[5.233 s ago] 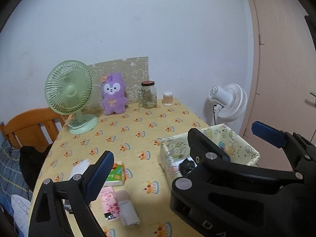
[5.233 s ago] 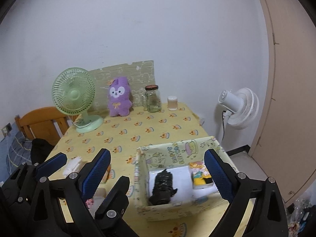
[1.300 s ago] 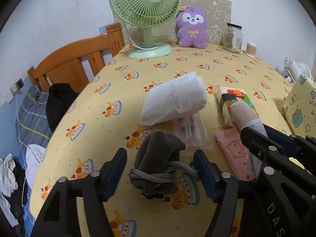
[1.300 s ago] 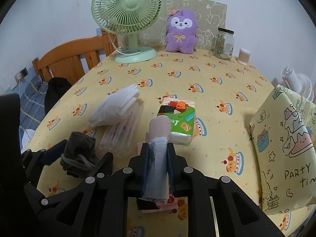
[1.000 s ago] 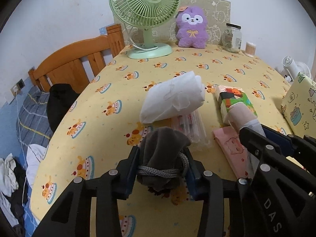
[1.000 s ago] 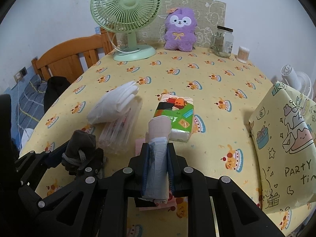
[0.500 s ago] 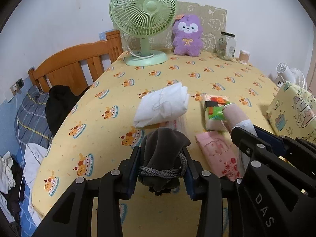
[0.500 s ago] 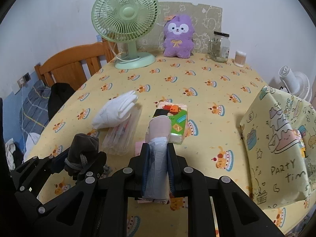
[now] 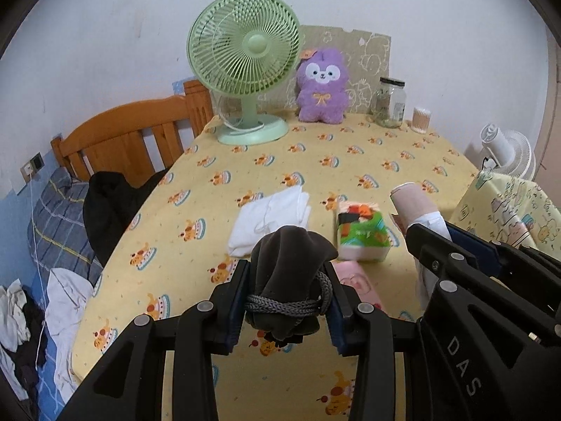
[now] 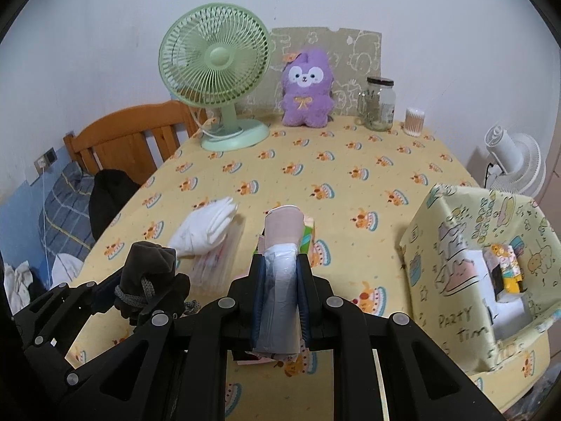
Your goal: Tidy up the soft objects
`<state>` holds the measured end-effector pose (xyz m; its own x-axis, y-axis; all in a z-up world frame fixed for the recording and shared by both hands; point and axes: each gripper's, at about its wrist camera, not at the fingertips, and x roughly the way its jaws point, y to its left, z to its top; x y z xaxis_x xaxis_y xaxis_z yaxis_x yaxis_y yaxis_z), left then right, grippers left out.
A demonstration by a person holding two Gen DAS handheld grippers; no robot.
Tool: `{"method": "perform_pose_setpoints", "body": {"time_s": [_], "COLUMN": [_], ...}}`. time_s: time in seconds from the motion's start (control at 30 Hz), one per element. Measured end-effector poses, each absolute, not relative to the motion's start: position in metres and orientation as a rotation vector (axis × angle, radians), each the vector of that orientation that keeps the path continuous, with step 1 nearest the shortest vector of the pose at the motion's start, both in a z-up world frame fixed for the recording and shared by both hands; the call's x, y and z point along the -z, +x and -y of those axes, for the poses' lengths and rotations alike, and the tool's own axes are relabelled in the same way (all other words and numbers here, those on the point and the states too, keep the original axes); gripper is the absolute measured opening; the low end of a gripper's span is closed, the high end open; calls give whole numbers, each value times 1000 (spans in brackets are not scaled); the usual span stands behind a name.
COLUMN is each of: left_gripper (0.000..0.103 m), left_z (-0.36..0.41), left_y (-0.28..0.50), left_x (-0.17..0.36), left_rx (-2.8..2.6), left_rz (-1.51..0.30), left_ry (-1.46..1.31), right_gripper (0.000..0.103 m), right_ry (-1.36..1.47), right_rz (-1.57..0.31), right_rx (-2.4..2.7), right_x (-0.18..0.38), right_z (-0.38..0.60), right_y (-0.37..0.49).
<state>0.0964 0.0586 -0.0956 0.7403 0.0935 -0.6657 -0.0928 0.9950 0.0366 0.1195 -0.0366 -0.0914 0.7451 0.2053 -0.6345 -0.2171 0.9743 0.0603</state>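
Two grippers, both loaded. Left wrist view: left gripper (image 9: 287, 301) clamped on dark grey drawstring pouch (image 9: 289, 273), held above tabletop (image 9: 350, 161); white folded cloth (image 9: 270, 219) and tissue pack (image 9: 363, 233) lie beyond. Right wrist view: right gripper (image 10: 279, 298) clamped on rolled plastic-bag roll (image 10: 280, 280) — raised over tabletop; patterned storage box (image 10: 466, 256) at right, green fan (image 10: 214, 66) and purple plush (image 10: 308, 87) at far edge.

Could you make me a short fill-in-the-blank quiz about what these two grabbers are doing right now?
1. The left gripper is shut on a dark ____ tied with cord.
2. The right gripper holds a roll with a ____ end.
3. The plush next to the fan is ____ in colour.
4. The box bears the word ____.

Missing words: pouch; pink; purple; PARTY
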Motion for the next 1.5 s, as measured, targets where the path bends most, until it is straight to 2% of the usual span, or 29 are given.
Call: {"method": "perform_pose_setpoints", "body": {"time_s": [0.6,1.5], "left_gripper": [40,40], "left_z": [-37,40], "left_y": [93,106], "left_x": [63,27], "left_rx": [-86,22], "left_rz": [-673,-582], "left_ry": [-6,25], "right_gripper": [20,20], "right_ry": [-21,7], "right_rz": [-635,-537], "right_rx": [-225,-134], "right_x": [56,17], "right_z": [58,138], "right_y": [114,112]}}
